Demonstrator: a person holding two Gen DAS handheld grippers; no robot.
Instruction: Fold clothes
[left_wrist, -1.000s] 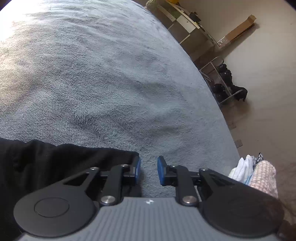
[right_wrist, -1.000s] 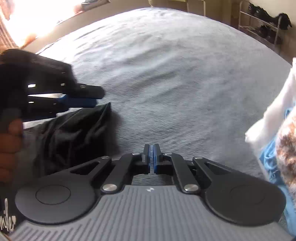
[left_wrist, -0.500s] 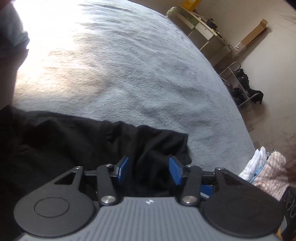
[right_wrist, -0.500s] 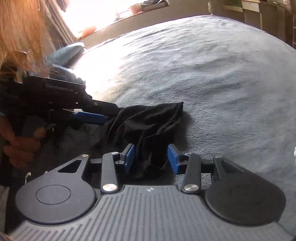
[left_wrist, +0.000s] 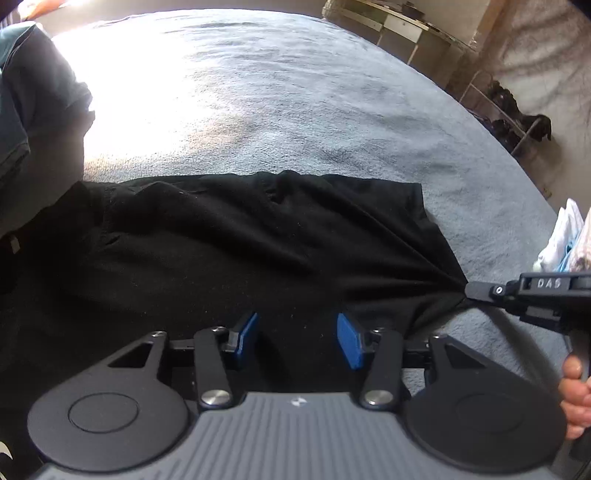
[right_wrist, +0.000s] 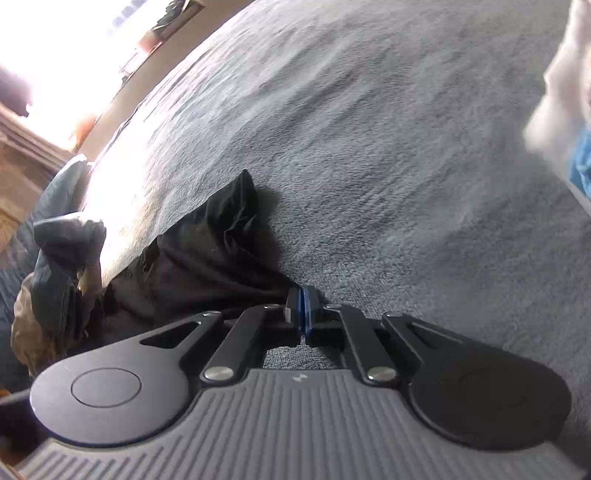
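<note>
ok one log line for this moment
left gripper: open over black garment | right gripper: just closed, pinching garment corner | garment on bed

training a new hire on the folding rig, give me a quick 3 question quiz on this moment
1. True or false: the right claw is shut on a corner of the black garment.
2. What colour is the blanket under the garment?
3. The left claw is: A) open above the garment, B) shut on the garment, C) holding the white clothes.

Key: 1 true; 2 grey; 3 A. The right claw has just closed, and the cloth fans out taut from its tips.
</note>
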